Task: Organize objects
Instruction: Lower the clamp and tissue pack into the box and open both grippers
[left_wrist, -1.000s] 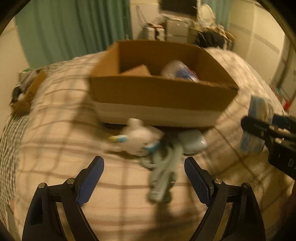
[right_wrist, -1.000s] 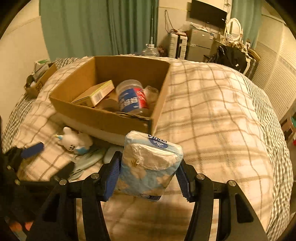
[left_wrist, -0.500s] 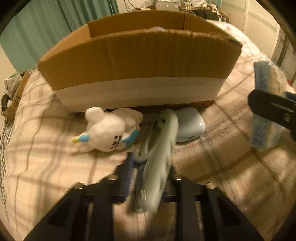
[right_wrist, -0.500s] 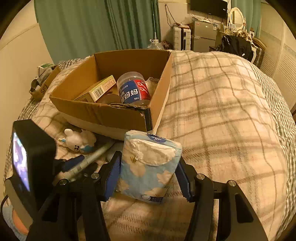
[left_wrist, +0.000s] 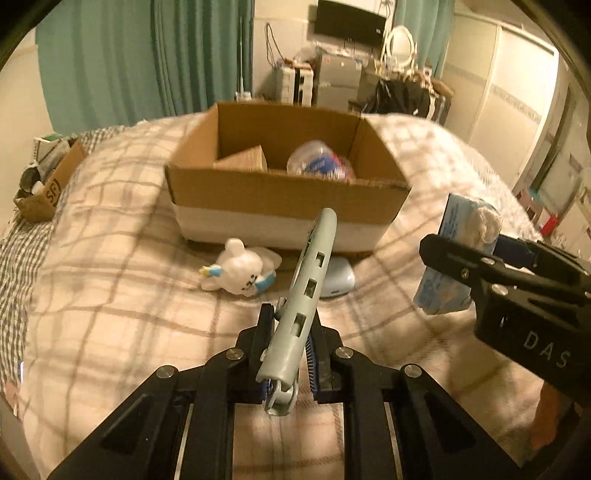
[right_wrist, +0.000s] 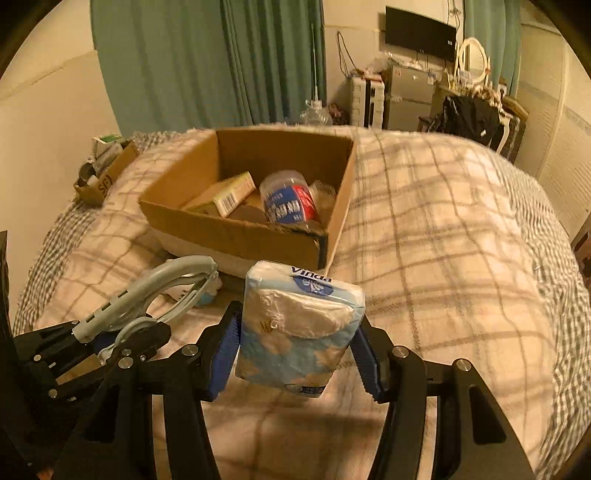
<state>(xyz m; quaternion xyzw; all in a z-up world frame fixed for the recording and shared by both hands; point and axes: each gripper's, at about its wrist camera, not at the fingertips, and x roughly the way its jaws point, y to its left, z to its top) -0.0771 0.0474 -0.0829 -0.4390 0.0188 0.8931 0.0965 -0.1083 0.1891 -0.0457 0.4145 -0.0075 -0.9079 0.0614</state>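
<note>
My left gripper (left_wrist: 290, 341) is shut on a grey-green hand grip tool (left_wrist: 308, 291) and holds it above the bed, pointing at the cardboard box (left_wrist: 288, 206). The tool also shows in the right wrist view (right_wrist: 147, 299). My right gripper (right_wrist: 295, 354) is shut on a blue tissue pack (right_wrist: 299, 325), held above the bed in front of the box's (right_wrist: 236, 236) near right corner. The pack also shows in the left wrist view (left_wrist: 458, 254). The box holds a plastic jar (right_wrist: 290, 203) and a small carton (right_wrist: 232, 194).
A white plush toy (left_wrist: 240, 271) and a pale blue rounded object (left_wrist: 338, 280) lie on the plaid bedspread (right_wrist: 443, 258) just in front of the box. A small open carton with clutter (left_wrist: 44, 184) sits at the bed's left edge. Furniture stands behind the bed.
My left gripper dropped onto the hand grip tool, shut on it and lifted it off the bed. My right gripper kept holding the tissue pack and shifted only slightly.
</note>
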